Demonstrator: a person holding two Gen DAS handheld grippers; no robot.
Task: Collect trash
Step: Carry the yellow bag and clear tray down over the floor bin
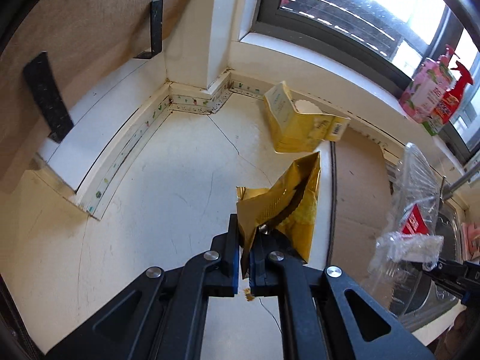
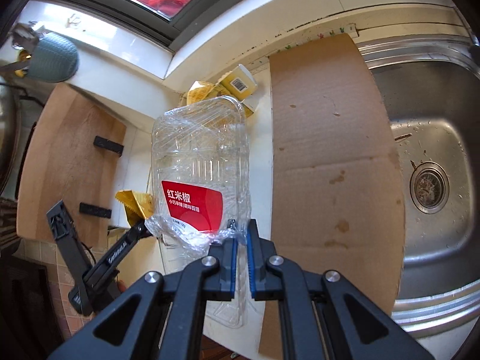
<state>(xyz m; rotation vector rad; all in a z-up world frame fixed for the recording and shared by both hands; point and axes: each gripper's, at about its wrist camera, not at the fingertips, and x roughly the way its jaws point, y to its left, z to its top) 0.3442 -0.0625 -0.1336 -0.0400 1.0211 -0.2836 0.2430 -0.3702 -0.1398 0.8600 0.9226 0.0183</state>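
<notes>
Gold foil wrapper [image 1: 280, 207] is pinched in the left gripper [image 1: 246, 258], pads pressed together on its lower edge, held clear above the white desk [image 1: 168, 180]. Right gripper [image 2: 241, 247] pinches the film wrap at the near end of a clear plastic tray [image 2: 201, 150] (red label, Chinese text), the tray sticking out ahead of its fingers. Yellow carton [image 1: 295, 126] lies on the desk well ahead of the left gripper, by the window sill. Cardboard sheet [image 2: 327, 156] and steel sink [image 2: 432, 150] sit right of the right gripper.
</notes>
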